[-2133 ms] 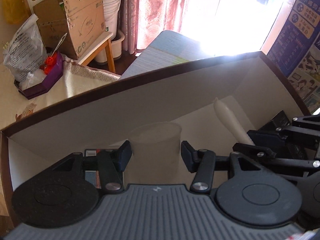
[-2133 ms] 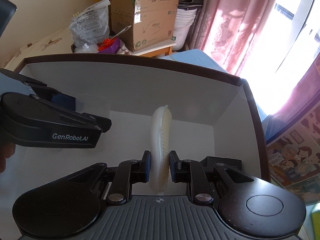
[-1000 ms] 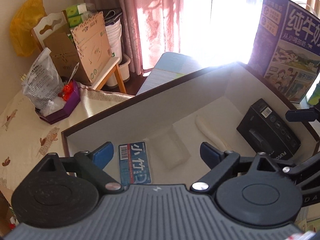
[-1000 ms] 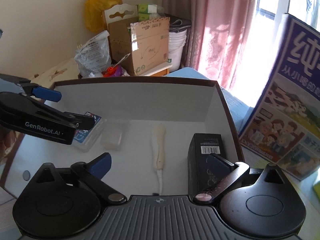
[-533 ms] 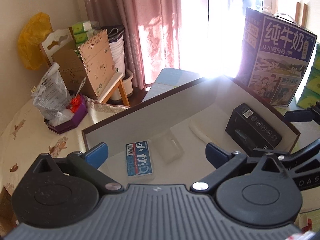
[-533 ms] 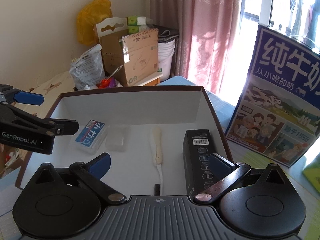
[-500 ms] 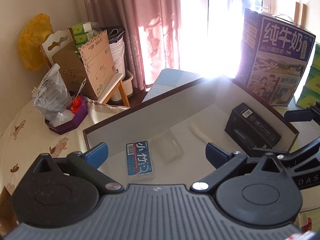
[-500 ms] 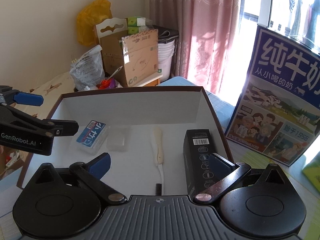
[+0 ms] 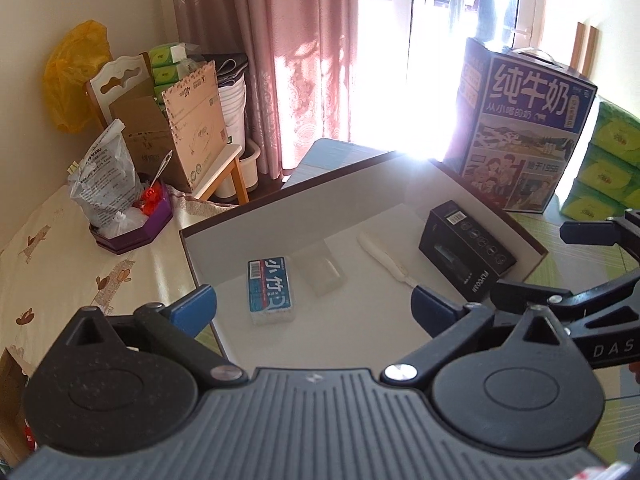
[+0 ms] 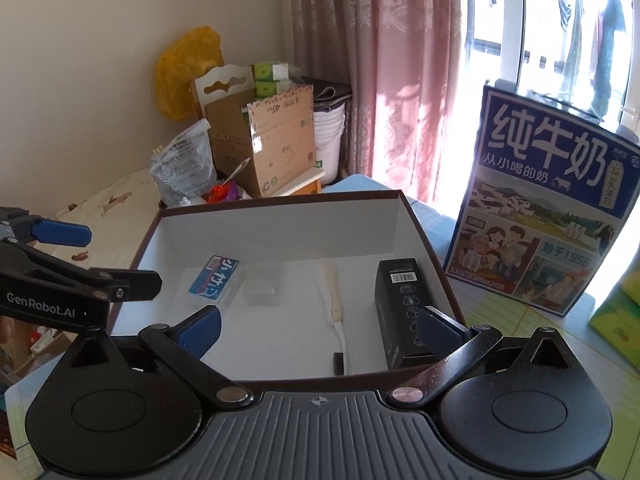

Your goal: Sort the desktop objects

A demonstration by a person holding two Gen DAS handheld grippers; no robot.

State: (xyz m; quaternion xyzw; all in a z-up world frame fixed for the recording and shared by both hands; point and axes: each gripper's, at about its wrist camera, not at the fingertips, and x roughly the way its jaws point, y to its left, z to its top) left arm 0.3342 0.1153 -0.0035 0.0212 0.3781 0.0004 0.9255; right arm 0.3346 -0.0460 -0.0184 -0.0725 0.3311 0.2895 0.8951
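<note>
Both grippers spread wide, nothing between the jaws: left gripper point(image 9: 314, 306), right gripper point(image 10: 320, 326). In the brown-rimmed box point(image 10: 280, 200) (white inside), side by side: blue pack point(image 9: 270, 290), clear case point(image 9: 322, 272), cream brush point(image 10: 334, 294), black carton point(image 10: 400, 304).

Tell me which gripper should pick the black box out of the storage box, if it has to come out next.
Right, probably. The black box lies along the storage box's right wall, just ahead of the right gripper, beside its right finger. The left gripper hangs over the blue packet side. Both are open and empty.
</note>
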